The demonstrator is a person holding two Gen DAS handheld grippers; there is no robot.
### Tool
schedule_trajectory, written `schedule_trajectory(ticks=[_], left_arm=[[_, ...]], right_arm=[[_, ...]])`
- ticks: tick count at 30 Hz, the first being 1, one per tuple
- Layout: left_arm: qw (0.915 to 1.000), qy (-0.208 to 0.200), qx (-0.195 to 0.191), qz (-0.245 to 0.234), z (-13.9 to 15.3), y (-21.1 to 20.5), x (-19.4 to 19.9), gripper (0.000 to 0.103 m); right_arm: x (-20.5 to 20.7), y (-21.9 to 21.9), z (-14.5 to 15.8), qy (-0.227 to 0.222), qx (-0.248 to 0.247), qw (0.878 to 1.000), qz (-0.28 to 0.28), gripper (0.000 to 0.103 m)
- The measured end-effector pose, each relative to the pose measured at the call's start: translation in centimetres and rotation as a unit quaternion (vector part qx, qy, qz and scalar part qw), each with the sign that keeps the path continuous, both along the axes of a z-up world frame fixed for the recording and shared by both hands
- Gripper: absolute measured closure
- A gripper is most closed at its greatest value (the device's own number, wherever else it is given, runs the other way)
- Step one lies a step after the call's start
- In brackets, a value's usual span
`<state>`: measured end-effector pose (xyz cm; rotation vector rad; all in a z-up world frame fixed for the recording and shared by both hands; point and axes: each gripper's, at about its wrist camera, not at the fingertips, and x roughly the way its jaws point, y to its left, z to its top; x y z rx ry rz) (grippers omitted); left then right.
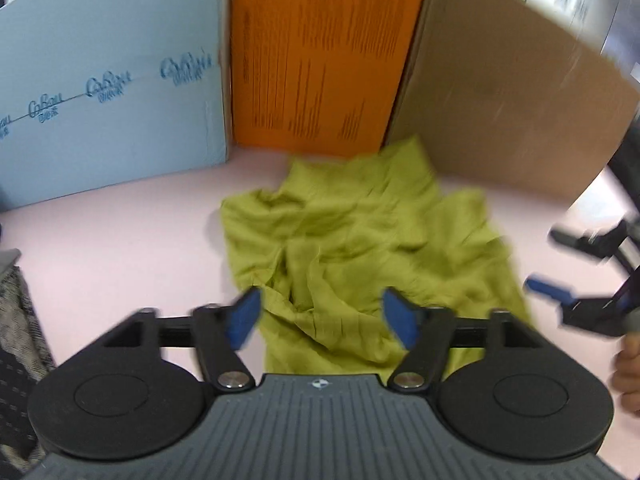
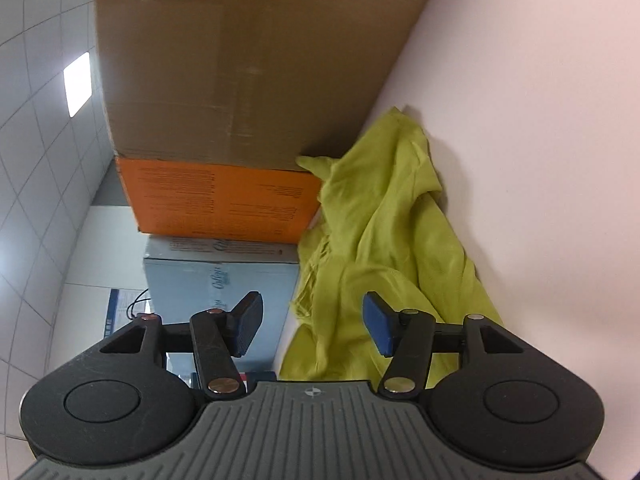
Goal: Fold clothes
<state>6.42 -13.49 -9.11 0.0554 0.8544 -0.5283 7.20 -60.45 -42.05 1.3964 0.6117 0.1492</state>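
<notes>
Nearest us in the left wrist view, our left gripper has its fingers spread wide, nothing between the blue pads; the green cloth shows through the gap below them. No contact with fabric that we can see. At the right edge of that view our right gripper shows blurred, fingers parted, and a hand at the lower right edge. A dark patterned fabric sits at the left edge, partly cut off.

In the right wrist view, rolled sideways, our right gripper is likewise open, fingers apart with nothing clamped; cloth lies behind the right pad, a box behind the left.

Next out, the green cloth lies crumpled and wrinkled on the pink bench, unfolded, bunched in loose ridges. A fringed edge shows in the right view.

Farthest, the cloth's far end reaches the foot of the boxes: its tip is at the seam between the orange box and the brown cardboard box. The light blue box with printed logos stands left of the orange one, clear of the cloth. Behind the boxes in the right view, a tiled ceiling with a light panel.
</notes>
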Motion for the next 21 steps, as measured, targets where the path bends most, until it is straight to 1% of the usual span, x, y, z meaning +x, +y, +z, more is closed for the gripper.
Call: schedule_trajectory(ticks=[1, 4, 7, 9, 11, 13, 15, 17, 18, 19, 20, 21], left_arm=[[1.0000, -0.005, -0.005, -0.002, 0.2, 0.7, -0.4, 0.029], [0.9998, -0.014, 0.012, -0.008, 0.1, 2.1, -1.4, 0.029], [0.9993, -0.023, 0.026, -0.014, 0.3, 3.2, -1.5, 0.029], [0.9983, -0.042, 0.038, -0.010, 1.5, 3.5, -1.1, 0.029], [0.9971, -0.067, 0.035, -0.002, 3.7, 3.8, -0.3, 0.029], [0.9950, -0.097, 0.025, 0.007, 6.5, 4.1, 0.6, 0.029], [0.9913, -0.131, 0.011, 0.013, 9.4, 4.4, 1.2, 0.028], [0.9864, -0.163, -0.001, 0.018, 11.8, 4.8, 1.5, 0.020], [0.9835, -0.179, -0.006, 0.020, 13.0, 5.0, 1.7, 0.020], [0.9826, -0.184, -0.008, 0.020, 13.3, 5.1, 1.8, 0.019], [0.9826, -0.185, -0.008, 0.019, 13.4, 5.2, 1.8, 0.019], [0.9847, -0.173, -0.002, 0.015, 12.3, 5.4, 1.7, 0.019]], right_arm=[[-0.6, -0.2, 0.5, -0.001, -0.007, 1.000, 0.005, 0.036], [-1.9, -0.4, 2.0, 0.001, -0.014, 1.000, 0.022, 0.033], [-2.2, -0.4, 4.7, -0.006, -0.046, 0.998, 0.042, 0.027], [-2.1, -0.8, 7.1, -0.019, -0.076, 0.995, 0.053, 0.027], [-1.9, -1.4, 9.9, -0.040, -0.108, 0.991, 0.060, 0.026], [-1.7, -2.2, 12.8, -0.060, -0.143, 0.986, 0.062, 0.022], [-1.7, -3.1, 16.0, -0.083, -0.179, 0.979, 0.055, 0.021], [-1.7, -4.0, 18.9, -0.106, -0.210, 0.971, 0.047, 0.018], [-1.8, -4.4, 20.1, -0.116, -0.227, 0.966, 0.042, 0.013], [-1.9, -4.8, 21.2, -0.125, -0.244, 0.961, 0.038, 0.009], [-2.1, -4.7, 21.4, -0.126, -0.260, 0.956, 0.041, 0.007], [-2.2, -4.6, 21.4, -0.125, -0.276, 0.952, 0.044, 0.003]])
